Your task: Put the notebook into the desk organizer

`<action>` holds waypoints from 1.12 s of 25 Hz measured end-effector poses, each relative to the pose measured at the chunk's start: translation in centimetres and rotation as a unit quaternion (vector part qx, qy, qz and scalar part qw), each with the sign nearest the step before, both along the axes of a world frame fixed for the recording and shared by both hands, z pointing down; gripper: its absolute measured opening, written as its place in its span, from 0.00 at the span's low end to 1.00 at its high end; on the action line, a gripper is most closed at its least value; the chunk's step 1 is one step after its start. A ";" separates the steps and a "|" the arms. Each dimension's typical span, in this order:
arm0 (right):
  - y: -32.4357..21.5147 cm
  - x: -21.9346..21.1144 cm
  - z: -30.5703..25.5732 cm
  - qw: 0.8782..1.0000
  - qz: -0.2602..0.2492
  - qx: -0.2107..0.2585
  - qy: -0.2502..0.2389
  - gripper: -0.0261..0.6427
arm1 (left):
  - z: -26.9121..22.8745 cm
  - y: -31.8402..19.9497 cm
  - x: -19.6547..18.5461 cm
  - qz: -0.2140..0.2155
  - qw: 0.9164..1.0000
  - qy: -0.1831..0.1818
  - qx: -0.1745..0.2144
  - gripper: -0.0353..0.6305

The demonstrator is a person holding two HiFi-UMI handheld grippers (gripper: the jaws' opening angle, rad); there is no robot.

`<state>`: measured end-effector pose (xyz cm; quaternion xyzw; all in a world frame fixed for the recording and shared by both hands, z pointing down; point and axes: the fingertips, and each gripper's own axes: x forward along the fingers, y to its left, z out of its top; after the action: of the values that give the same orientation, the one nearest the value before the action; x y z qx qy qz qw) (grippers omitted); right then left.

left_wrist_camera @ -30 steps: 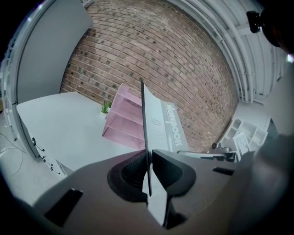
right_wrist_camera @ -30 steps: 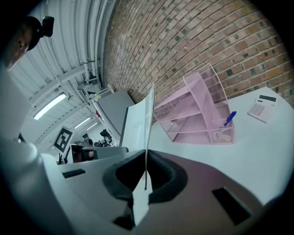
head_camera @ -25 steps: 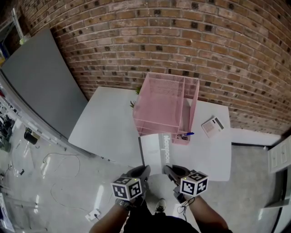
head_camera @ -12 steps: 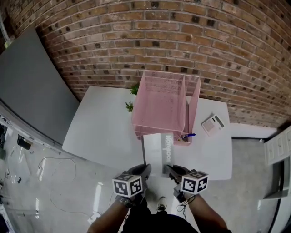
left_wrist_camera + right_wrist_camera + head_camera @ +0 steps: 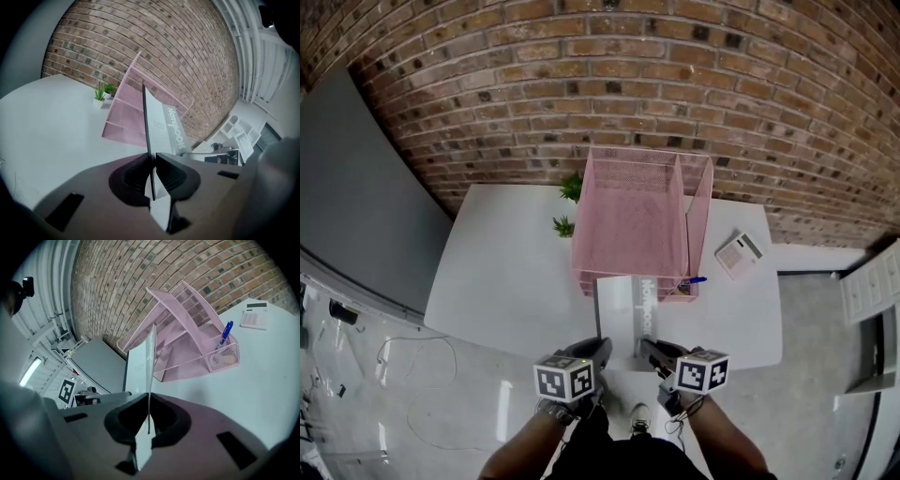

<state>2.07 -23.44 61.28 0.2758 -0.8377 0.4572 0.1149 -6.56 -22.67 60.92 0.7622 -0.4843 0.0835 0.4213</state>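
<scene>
A grey notebook (image 5: 623, 314) is held flat above the white table's (image 5: 506, 262) near edge, its far edge at the front of the pink wire desk organizer (image 5: 633, 220). My left gripper (image 5: 602, 345) pinches the notebook's near left corner. Its jaws are opening slightly, with the cover (image 5: 161, 131) still between the pads. My right gripper (image 5: 645, 345) is shut on the near right corner, where the notebook (image 5: 140, 364) shows edge-on. In the gripper views the organizer (image 5: 126, 117) (image 5: 183, 333) stands just beyond the notebook.
A blue pen (image 5: 689, 278) stands in the organizer's small front cup. A white calculator (image 5: 738, 256) lies on the table to the right. Two small potted plants (image 5: 570, 187) sit left of the organizer, near the brick wall. A grey panel leans at the far left.
The head view has shifted a little, with the table now more central. Both grippers keep the same hold on the notebook, which stays at the organizer's front.
</scene>
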 end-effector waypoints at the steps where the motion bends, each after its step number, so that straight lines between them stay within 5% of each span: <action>1: -0.2 -0.1 0.1 1.000 0.003 -0.003 -0.001 0.06 | 0.1 -0.2 -0.2 0.003 1.000 0.001 -0.001 0.12; 20: -5.1 -2.3 -0.9 0.996 0.070 -0.027 -0.043 0.06 | -0.4 -4.5 -3.5 0.057 0.995 -0.063 0.043 0.18; 28: -7.1 -3.3 -2.1 0.993 0.090 -0.028 -0.066 0.06 | -1.5 -4.9 -4.0 0.093 0.988 -0.092 0.081 0.31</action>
<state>-1.24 -30.51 59.17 0.3157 -0.8023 0.5059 0.0252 -10.56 -27.57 59.46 0.8245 -0.4534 0.1530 0.3022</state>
